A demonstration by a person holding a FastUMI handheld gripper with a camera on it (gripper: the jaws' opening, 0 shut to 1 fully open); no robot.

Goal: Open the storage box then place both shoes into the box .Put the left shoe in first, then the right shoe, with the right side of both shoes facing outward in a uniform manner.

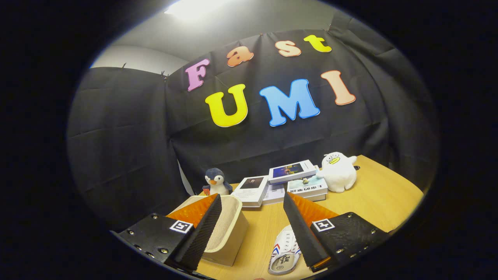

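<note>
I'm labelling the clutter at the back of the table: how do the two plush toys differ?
The penguin plush is dark blue with a white belly; the duck plush is all white with a yellow bill. The penguin looks smaller than the duck. The penguin stands behind the beige storage box, the duck beside the books. Both sit upright on the wooden table, beyond the open gripper.

The gripper [253, 202] is held above a wooden table [373, 198], fingers spread with nothing between them. A beige storage box [229, 229] is seen at lower left, a white shoe [284, 251] at lower centre.
</note>
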